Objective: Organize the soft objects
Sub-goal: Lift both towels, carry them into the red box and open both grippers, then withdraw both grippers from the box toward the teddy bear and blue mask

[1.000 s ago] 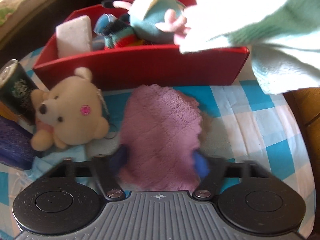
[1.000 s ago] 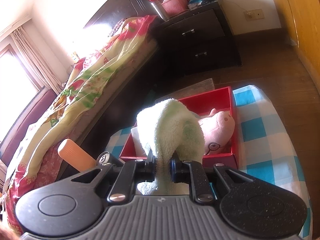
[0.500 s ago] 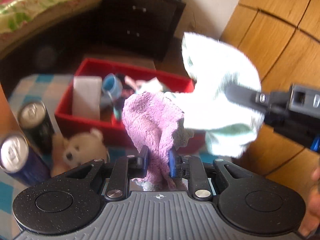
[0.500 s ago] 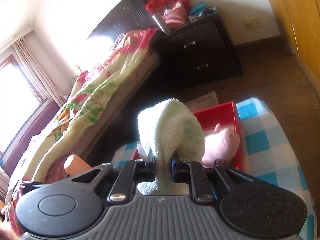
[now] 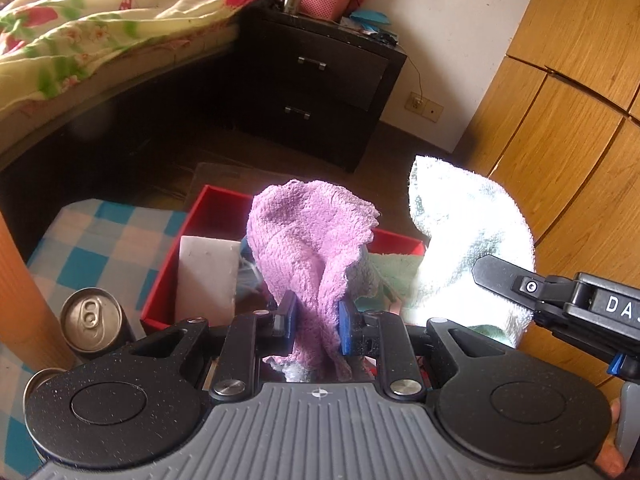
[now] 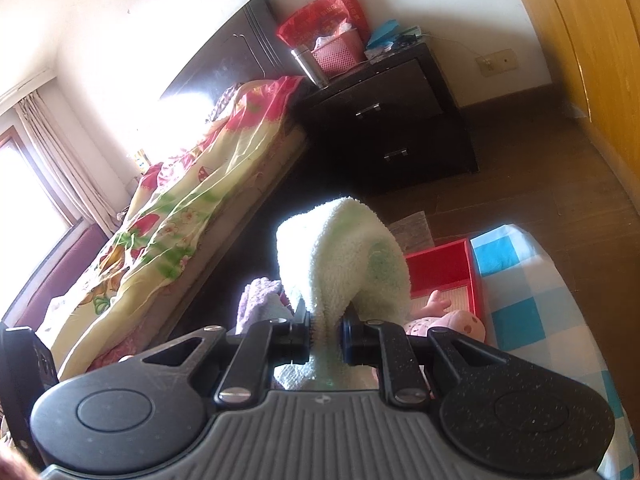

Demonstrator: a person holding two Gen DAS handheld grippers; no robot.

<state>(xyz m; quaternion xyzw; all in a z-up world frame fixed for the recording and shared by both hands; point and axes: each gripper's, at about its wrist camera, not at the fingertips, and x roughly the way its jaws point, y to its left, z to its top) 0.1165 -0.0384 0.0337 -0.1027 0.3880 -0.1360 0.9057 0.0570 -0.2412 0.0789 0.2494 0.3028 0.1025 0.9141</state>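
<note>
A purple fluffy cloth (image 5: 310,240) hangs bunched between the pads of my left gripper (image 5: 316,326), which is shut on it and holds it above the red box (image 5: 168,280). My right gripper (image 6: 326,334) is shut on a pale green towel (image 6: 344,264) that drapes over its jaws. In the left wrist view that towel (image 5: 464,248) and the right gripper's arm sit at the right, beside the purple cloth. The red box (image 6: 444,266) holds a white block (image 5: 206,276) and a pink plush toy (image 6: 452,322). The purple cloth (image 6: 256,300) shows at the towel's left.
Two drink cans (image 5: 94,320) stand on the blue checked tablecloth (image 5: 104,240) left of the box, by an orange post (image 5: 24,300). Beyond lie a bed with a floral quilt (image 5: 80,32), a dark nightstand (image 5: 320,88) and wooden wardrobe doors (image 5: 560,100).
My left gripper closed on the purple cloth as it lay on the table and lifted it up over the box. The right gripper, still holding the green towel, shifted slightly.
</note>
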